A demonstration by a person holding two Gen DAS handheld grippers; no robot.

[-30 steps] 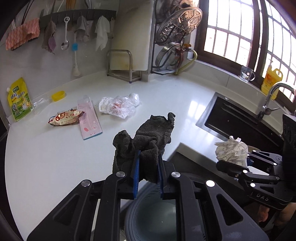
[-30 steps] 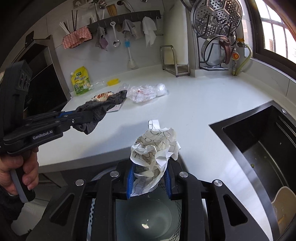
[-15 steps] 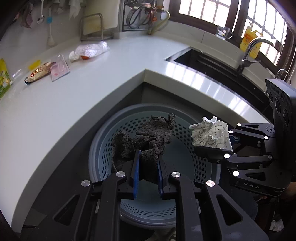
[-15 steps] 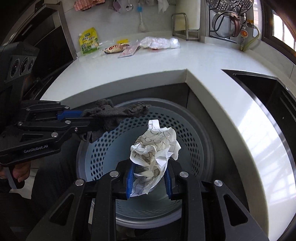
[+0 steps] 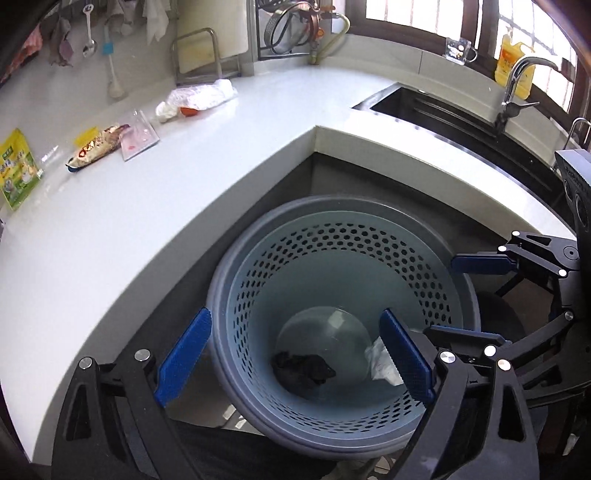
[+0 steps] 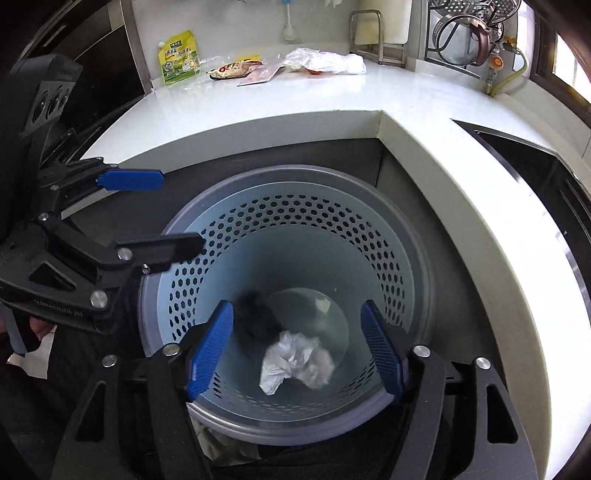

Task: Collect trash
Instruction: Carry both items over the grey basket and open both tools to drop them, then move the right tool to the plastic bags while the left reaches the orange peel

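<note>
- Green-yellow pouch (image 6: 180, 57), far left on the counter: print present, not legible.
- Snack wrapper (image 6: 236, 67) beside it: lettering too blurred to read.
- Left gripper (image 6: 147, 214) body: embossed marking, illegible.

Bin (image 5: 343, 229): perforated matt grey-blue plastic, smooth base. Dark rag (image 5: 303, 371): rough, fuzzy cloth. Crumpled wrapper (image 6: 291, 356): creased white paper. Desk (image 5: 147, 206): glossy white, smooth. Sink (image 5: 443, 110): dark metal noted. Snack packet (image 5: 98, 146): shiny foil.

Daylight pours in from the windows (image 5: 461, 22) at upper right, blown out white. The white surface (image 5: 110, 236) shines with soft glare. The bin (image 6: 295, 192) interior sits dimmer. Fisheye bending curves the edges; corners vignette dark. Focus is fairly sharp, with slight softness.
</note>
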